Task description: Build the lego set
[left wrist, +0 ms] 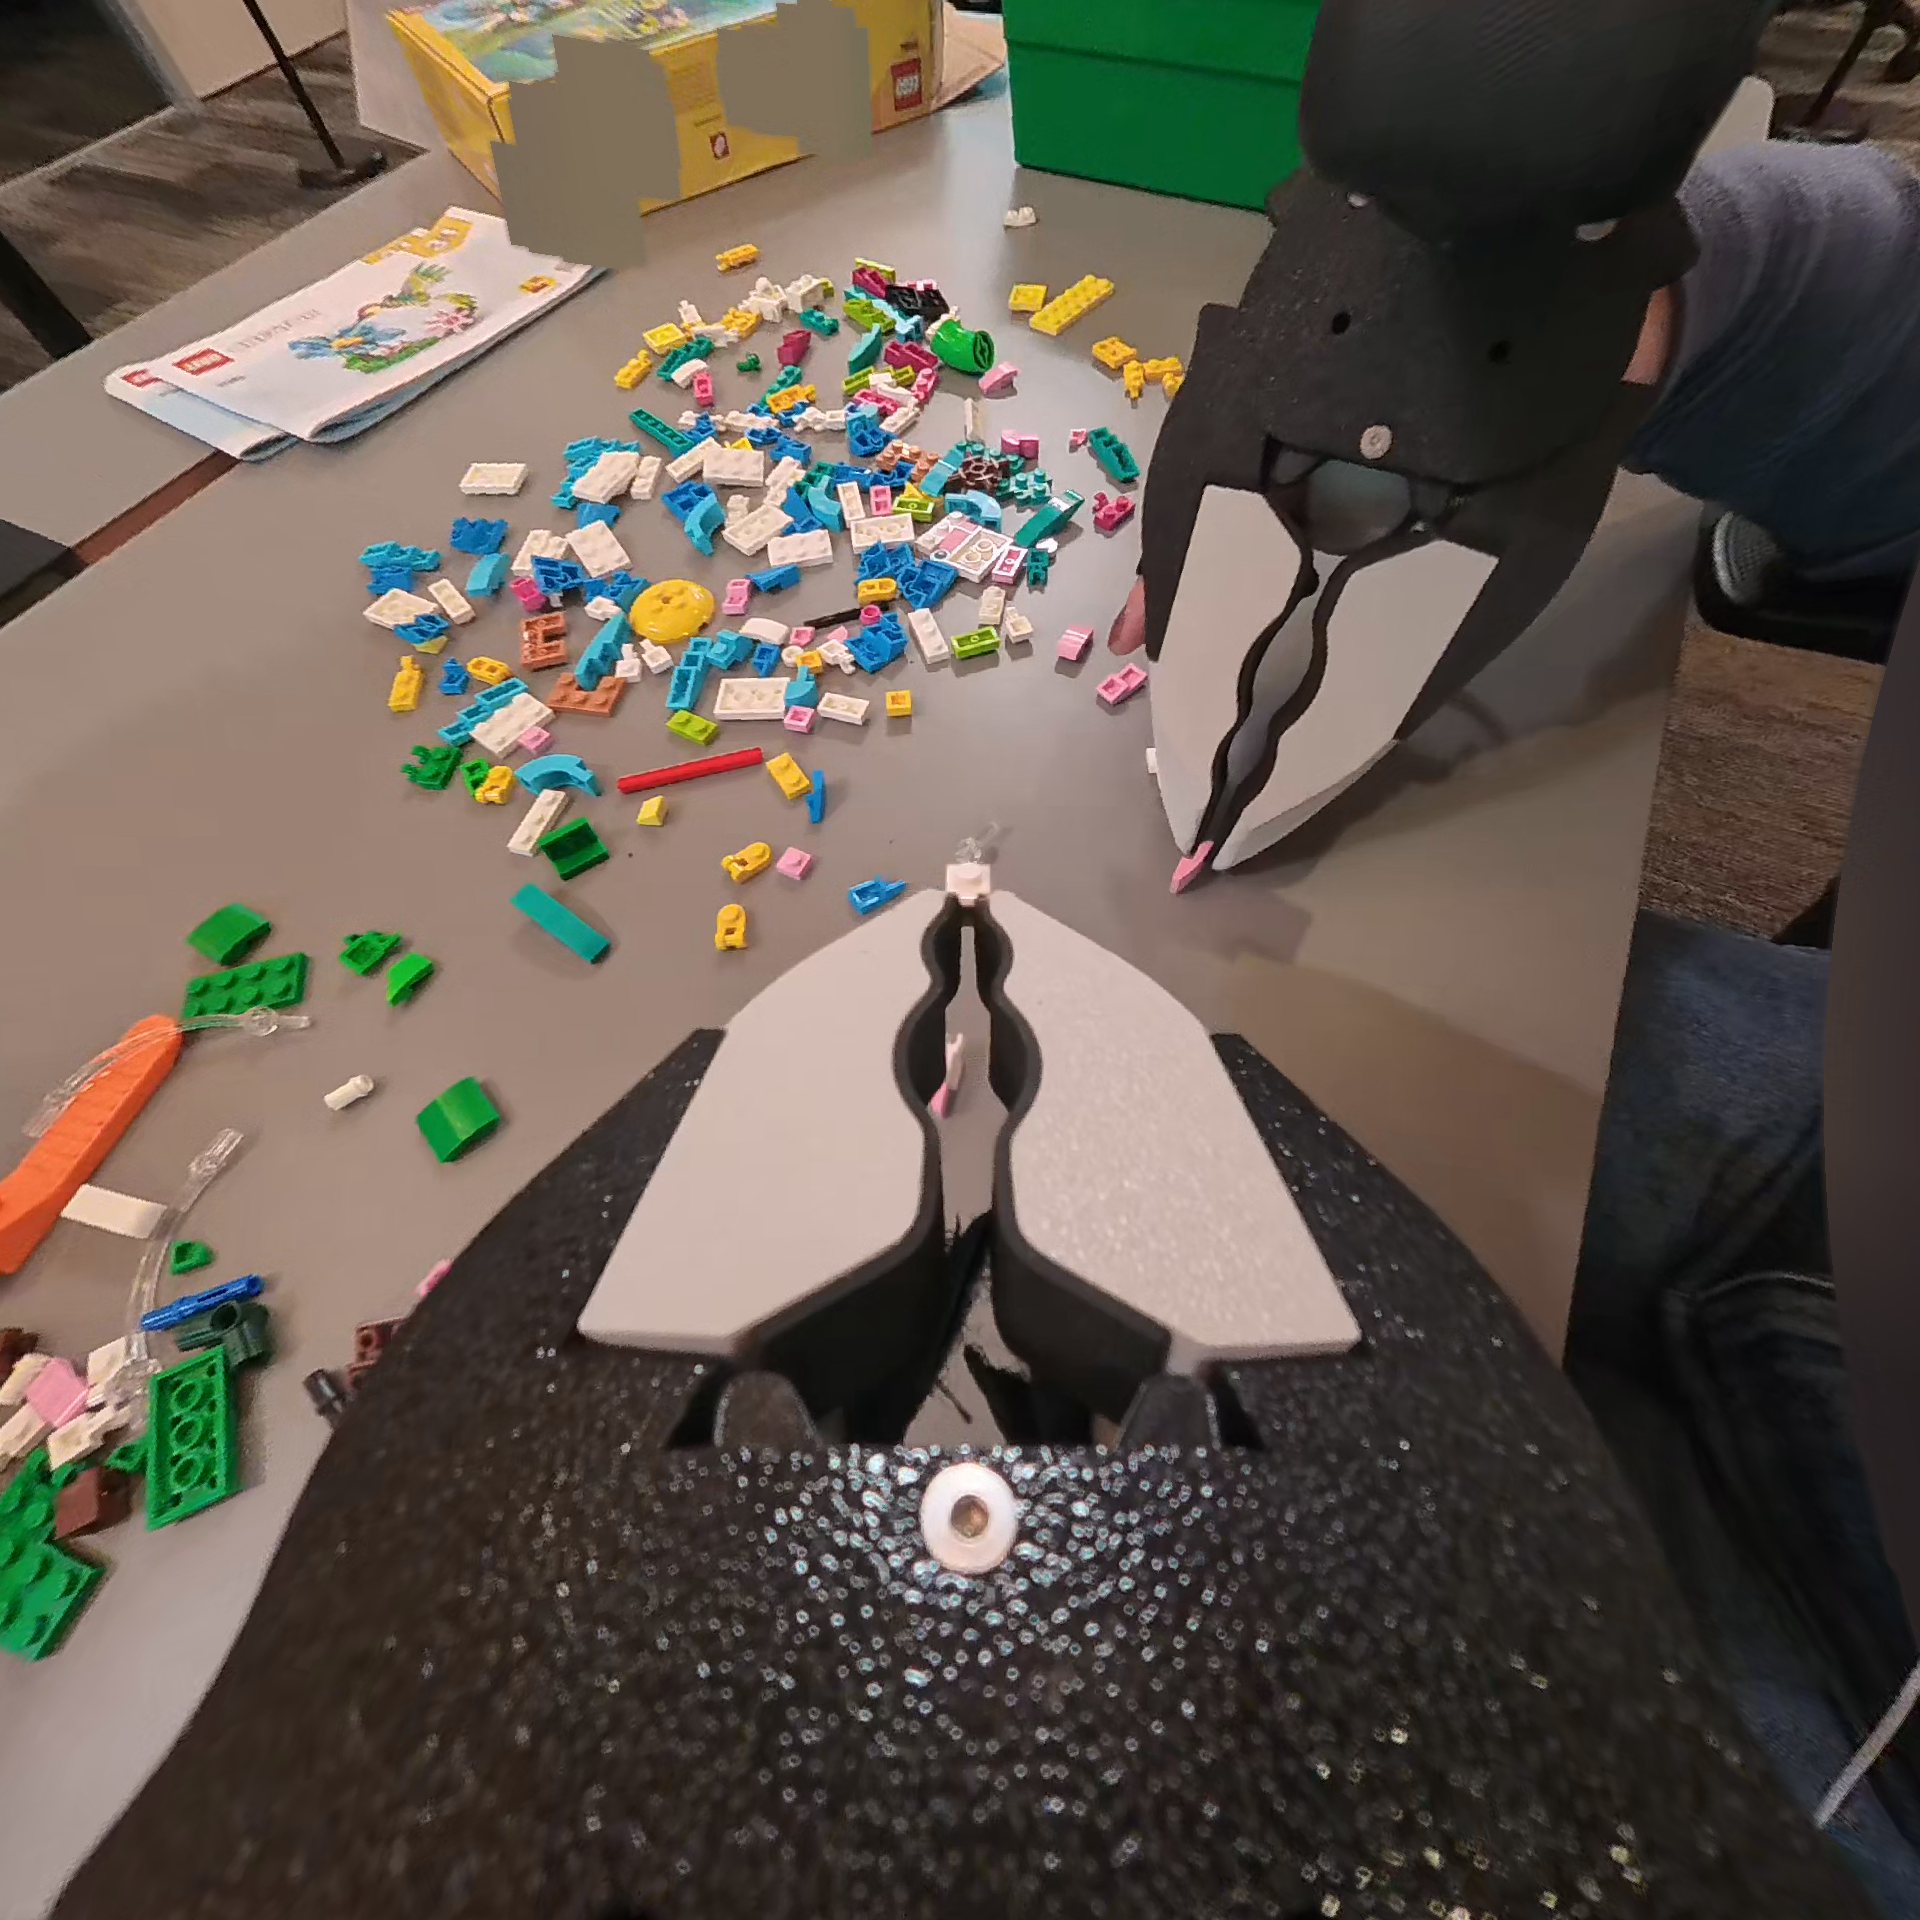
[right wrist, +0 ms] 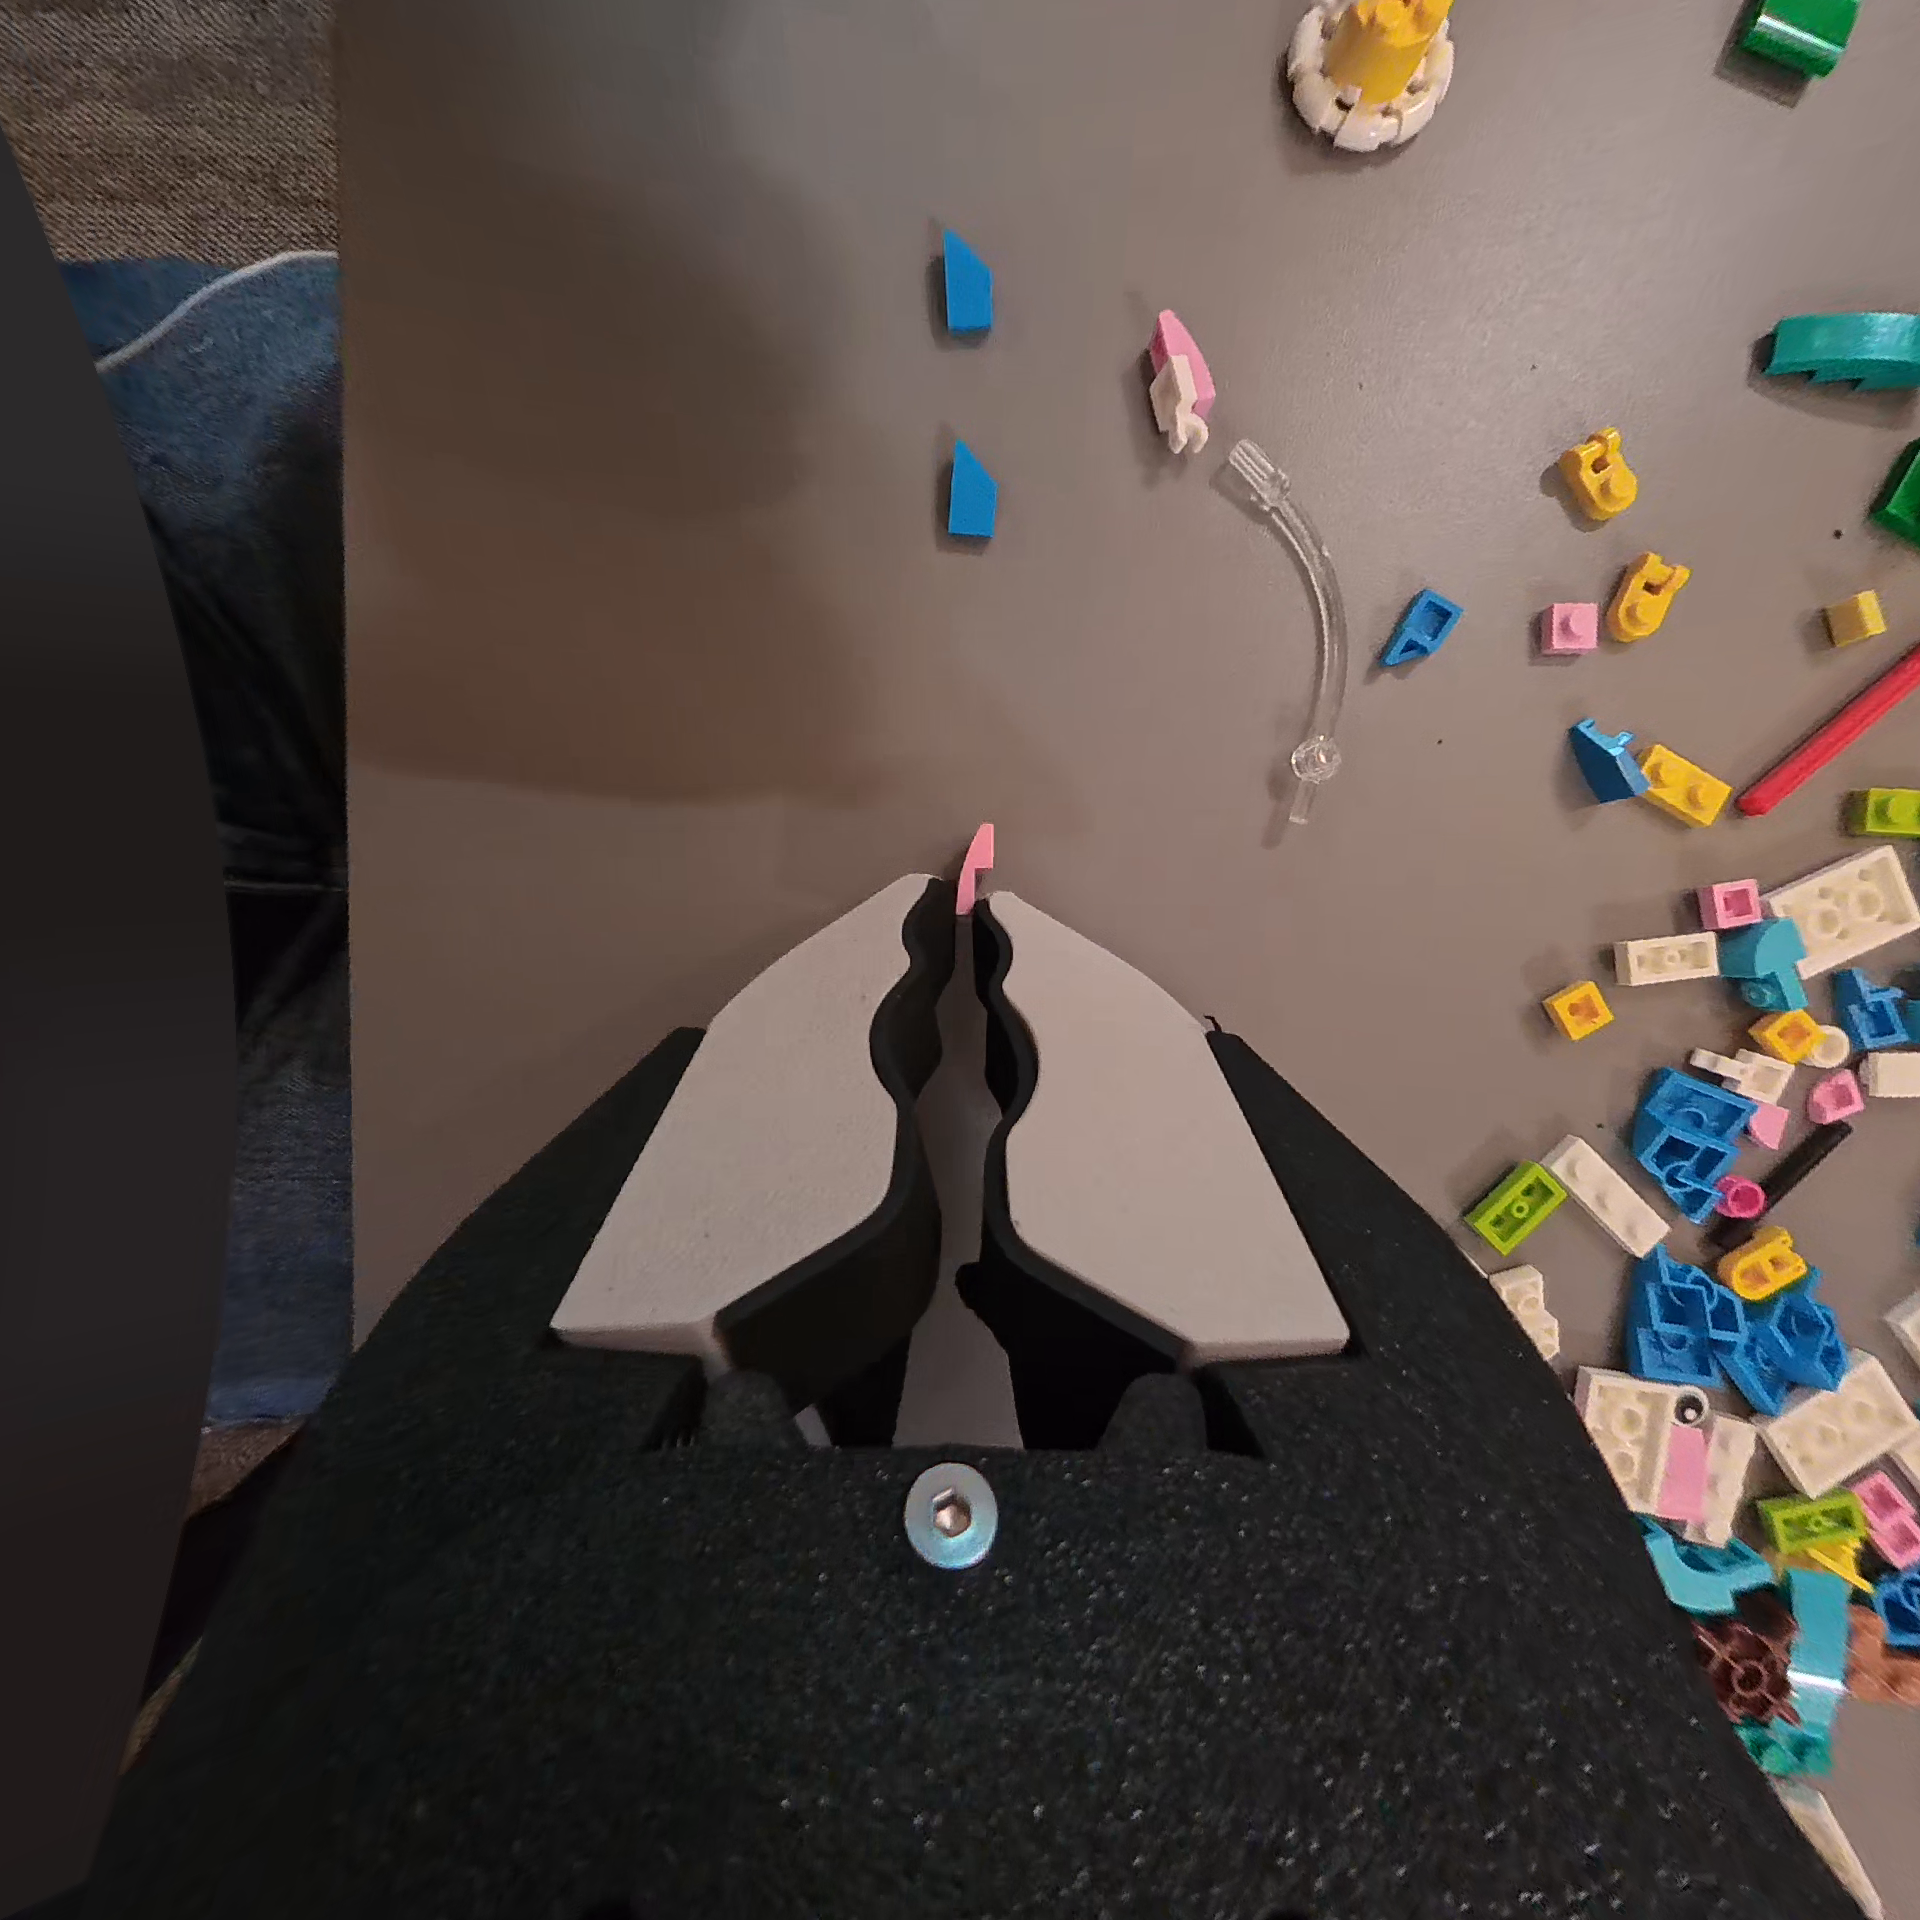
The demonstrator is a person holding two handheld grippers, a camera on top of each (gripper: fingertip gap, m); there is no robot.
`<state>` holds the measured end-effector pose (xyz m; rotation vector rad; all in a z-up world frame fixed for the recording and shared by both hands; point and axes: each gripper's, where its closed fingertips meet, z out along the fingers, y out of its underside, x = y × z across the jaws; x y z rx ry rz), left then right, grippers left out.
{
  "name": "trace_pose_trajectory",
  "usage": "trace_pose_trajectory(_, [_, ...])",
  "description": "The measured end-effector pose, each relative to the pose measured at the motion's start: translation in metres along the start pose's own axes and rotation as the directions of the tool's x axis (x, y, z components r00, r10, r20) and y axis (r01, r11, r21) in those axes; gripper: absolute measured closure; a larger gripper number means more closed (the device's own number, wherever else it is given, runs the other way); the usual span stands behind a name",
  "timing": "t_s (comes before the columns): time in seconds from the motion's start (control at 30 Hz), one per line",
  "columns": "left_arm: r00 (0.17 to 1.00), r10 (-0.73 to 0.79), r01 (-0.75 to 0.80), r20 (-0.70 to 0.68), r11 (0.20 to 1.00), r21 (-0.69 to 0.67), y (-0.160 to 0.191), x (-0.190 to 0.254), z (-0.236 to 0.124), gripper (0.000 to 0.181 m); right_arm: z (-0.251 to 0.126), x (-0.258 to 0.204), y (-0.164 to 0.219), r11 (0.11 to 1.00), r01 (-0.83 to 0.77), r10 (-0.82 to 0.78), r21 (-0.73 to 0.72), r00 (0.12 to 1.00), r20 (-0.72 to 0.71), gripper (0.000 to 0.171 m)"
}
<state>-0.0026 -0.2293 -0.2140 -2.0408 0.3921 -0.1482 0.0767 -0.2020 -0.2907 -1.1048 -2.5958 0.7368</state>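
My right gripper (right wrist: 971, 896) is shut on a thin pink piece (right wrist: 977, 862), its tip at the grey table. In the left wrist view the right gripper (left wrist: 1205, 854) stands at the right with the pink piece (left wrist: 1192, 868) touching the table. My left gripper (left wrist: 968, 902) is shut and hovers above the table. A small white piece (left wrist: 968, 881) shows just past its tips, beside a clear tube's end (left wrist: 983, 836), and it seems to lie on the table. The right wrist view shows a pink-and-white assembly (right wrist: 1179, 379) beside the clear curved tube (right wrist: 1311, 623).
A big pile of loose bricks (left wrist: 769, 540) covers the middle of the table. Green pieces and an orange tool (left wrist: 83, 1132) lie at the left. Booklets (left wrist: 343, 343), a yellow box (left wrist: 686, 114) and a green bin (left wrist: 1153, 104) stand at the back. Two blue slopes (right wrist: 968, 488) lie ahead of the right gripper.
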Motion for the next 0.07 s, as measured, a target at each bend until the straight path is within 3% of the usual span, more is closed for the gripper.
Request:
trace_pose_trajectory(0.03, [1.000,0.001,-0.001,-0.006,1.000,-0.004,0.0008,0.0014,0.0015,0.179,0.0007,0.0001,0.0005,1.000,0.000,0.000,-0.002,1.000,0.001,0.168])
trace_pose_trajectory(0.07, [1.000,0.001,-0.001,-0.010,1.000,-0.007,0.0015,0.0027,0.0028,0.179,0.0012,-0.0001,0.0008,1.000,-0.001,0.001,-0.003,1.000,0.003,0.168])
